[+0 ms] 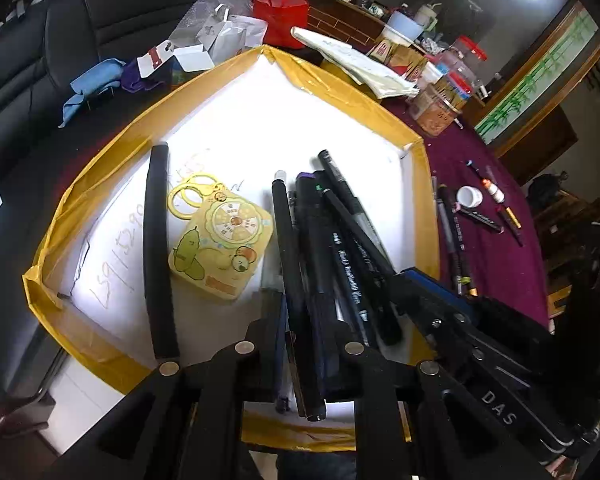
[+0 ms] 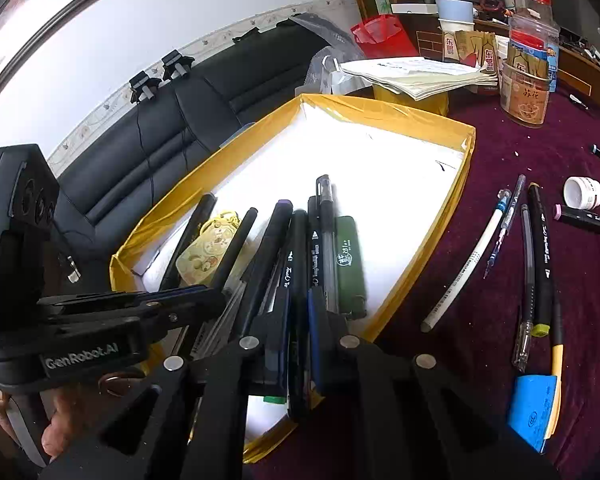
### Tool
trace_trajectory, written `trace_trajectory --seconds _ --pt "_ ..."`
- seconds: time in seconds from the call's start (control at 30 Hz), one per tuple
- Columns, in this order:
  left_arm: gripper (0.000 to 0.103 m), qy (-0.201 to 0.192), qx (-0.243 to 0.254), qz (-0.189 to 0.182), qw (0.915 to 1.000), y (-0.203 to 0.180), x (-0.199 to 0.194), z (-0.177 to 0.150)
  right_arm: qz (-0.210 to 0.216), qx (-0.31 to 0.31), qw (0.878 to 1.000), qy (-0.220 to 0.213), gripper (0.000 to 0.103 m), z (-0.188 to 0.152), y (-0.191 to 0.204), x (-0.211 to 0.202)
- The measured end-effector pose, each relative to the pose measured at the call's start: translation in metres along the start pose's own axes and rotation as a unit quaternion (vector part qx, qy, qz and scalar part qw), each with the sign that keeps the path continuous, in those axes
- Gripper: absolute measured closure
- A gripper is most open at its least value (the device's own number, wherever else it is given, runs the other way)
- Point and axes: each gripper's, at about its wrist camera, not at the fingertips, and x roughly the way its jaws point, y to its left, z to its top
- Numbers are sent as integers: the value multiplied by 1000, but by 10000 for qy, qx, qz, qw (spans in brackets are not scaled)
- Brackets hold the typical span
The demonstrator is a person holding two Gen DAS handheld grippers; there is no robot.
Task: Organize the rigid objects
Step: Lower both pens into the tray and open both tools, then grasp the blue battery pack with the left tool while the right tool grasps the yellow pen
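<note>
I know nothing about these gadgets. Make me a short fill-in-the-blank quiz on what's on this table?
1. The tray holding the pens has a rim wrapped in ____ tape.
2. The tablecloth is ____.
3. The sofa beyond the tray is ____.
4. The white cap lies ____ the tray.

Missing words: yellow; purple; black; outside

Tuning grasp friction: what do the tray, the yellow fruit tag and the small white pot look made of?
Tray: likely cardboard, white inside, rim wrapped in glossy yellow tape that wrinkles and glints.
Fruit tag: probably moulded plastic, printed, matte.
White pot: smooth opaque plastic by the look; glazed ceramic can't be excluded.
</note>
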Motion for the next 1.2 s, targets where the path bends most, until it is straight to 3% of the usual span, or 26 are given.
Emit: trace_trajectory --seconds 0.53,0.6,0.67,0.93,1.2 --pt "90 -222 -21 177 9996 4 -2 -5 -335 -332 9989 56 93 2 12 13" --pt "77 -298 7 144 9995 2 -7 -7 -329 -392 9987 54 92 1 14 11" --pt "54 -433 32 153 9989 -1 -15 -8 -257 -402 9989 1 82 -1 14 5" --pt "47 -708 228 184 9971 -23 -41 -18 31 -114 9988 -482 77 -12 -6 -48" --pt "36 -726 657 -5 9952 -71 -50 -37 -218 507 9953 -800 74 -35 -60 -97"
